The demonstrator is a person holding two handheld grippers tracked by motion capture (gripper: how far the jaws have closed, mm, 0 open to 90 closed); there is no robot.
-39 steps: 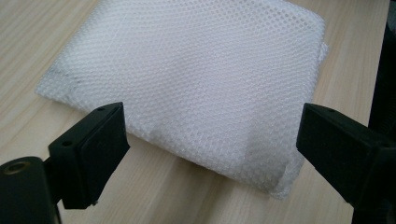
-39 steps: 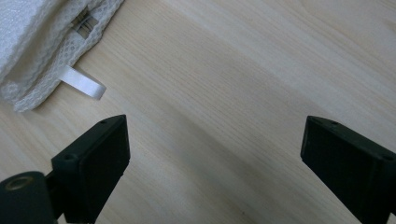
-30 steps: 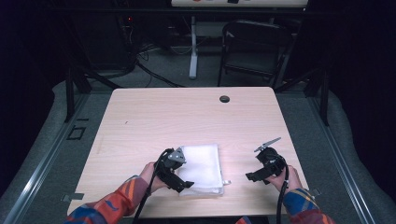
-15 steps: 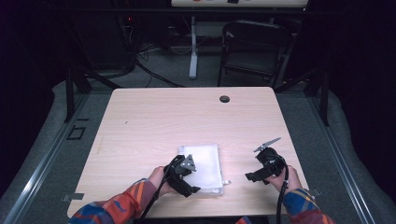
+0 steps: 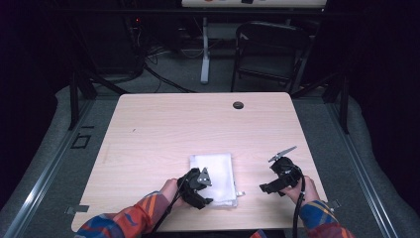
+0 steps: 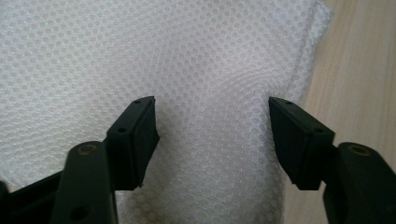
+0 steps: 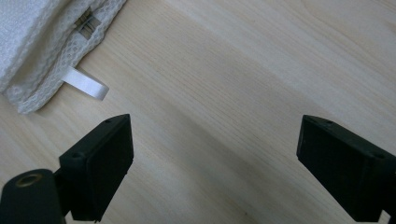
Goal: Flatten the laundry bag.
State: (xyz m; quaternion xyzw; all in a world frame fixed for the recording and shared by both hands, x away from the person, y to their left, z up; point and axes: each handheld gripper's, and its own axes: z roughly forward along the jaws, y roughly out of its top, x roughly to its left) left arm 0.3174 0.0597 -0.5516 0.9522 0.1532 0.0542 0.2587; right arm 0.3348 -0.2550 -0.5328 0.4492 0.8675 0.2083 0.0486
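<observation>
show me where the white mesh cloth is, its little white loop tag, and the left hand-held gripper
white mesh cloth (image 5: 218, 171), high view, its bare middle.
loop tag (image 7: 86, 83), right gripper view, middle of the ribbon.
left hand-held gripper (image 6: 212, 135), left gripper view, midway between its fingertips.

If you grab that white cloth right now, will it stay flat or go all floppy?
Probably floppy: the cloth is thin mesh, folded in soft layers. It looks light, so one pinched edge would likely lift while the rest droops and unfolds. Pushed, it would probably bunch on the table, not slide.
</observation>
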